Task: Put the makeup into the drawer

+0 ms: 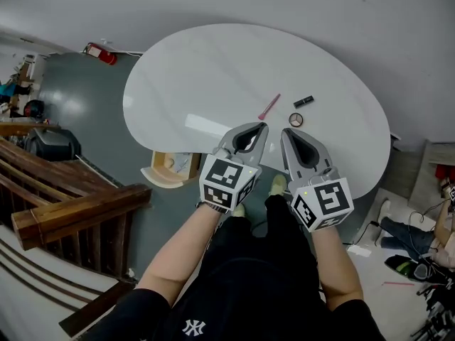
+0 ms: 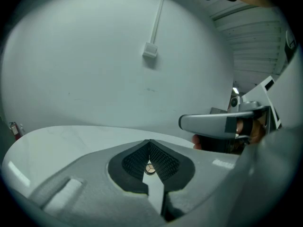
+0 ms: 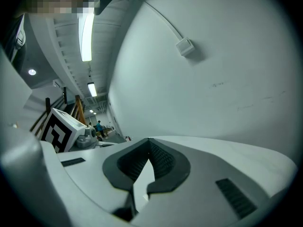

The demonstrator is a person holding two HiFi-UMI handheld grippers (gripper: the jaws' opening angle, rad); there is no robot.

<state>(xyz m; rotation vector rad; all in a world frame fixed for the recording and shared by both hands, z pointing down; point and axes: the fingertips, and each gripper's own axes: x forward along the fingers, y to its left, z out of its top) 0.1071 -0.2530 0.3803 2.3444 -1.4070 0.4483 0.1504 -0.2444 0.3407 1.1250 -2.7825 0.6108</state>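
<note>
- Two grippers were held side by side at the lower centre of the head view, over the near edge of a white oval table (image 1: 206, 69), each in a bare-armed hand.
- The left gripper (image 1: 262, 127) was clenched. In its own view (image 2: 149, 143) the dark ribbed pads met at the tips and gripped nothing.
- Through the small gap below those tips, a round compact (image 2: 149, 169) showed lying on the tabletop beyond.
- The right gripper (image 1: 285, 132) was also pressed closed and empty. In its own view (image 3: 149, 141) the pads touched at the tips, and only white tabletop showed in the gap.
- Three pieces of makeup lay loose on the table, right of centre in the head view.
- The round compact (image 1: 296, 119) sat just past the tips of the two grippers.
- A pink stick (image 1: 269, 107) lay slanted, its lower end close to the left gripper's tips.
- A black tube (image 1: 303, 101) lay a little higher and to the right, apart from both grippers.
- A red fire extinguisher (image 1: 100, 53) lay at the upper left of the frame.
- A wooden railing (image 1: 71, 204) ran along the left edge.
</note>
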